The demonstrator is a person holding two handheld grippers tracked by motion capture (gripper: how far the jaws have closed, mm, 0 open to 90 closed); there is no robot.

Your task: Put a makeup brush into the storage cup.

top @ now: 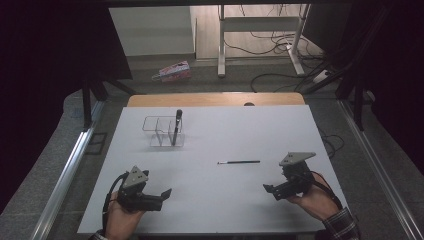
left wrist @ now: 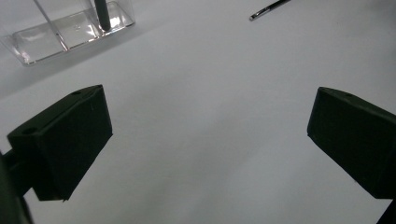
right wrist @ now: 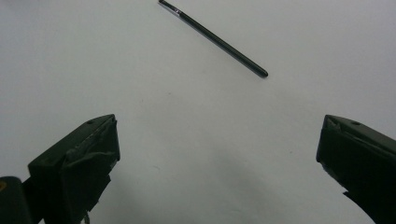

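A thin dark brush (top: pixel 240 162) lies flat on the white table (top: pixel 220 210), right of centre; it appears too in the right gripper view as the brush (right wrist: pixel 219 41) and in the left gripper view as the brush (left wrist: pixel 268 9). A clear divided holder (top: pixel 163 131) stands at the back left with a dark pen (top: pixel 177 126) upright in its right compartment; the holder (left wrist: pixel 51 35) is ahead of my left jaws. My left gripper (top: pixel 166 195) rests open near the front left. My right gripper (top: pixel 270 192) is open at the front right, nothing between its jaws.
A wooden board edge (top: pixel 215 99) runs behind the white table. Beyond it on the floor lie a pink packet (top: pixel 172 71), cables and a desk frame (top: pixel 260 30). Metal rails (top: pixel 65 175) flank both sides of the table.
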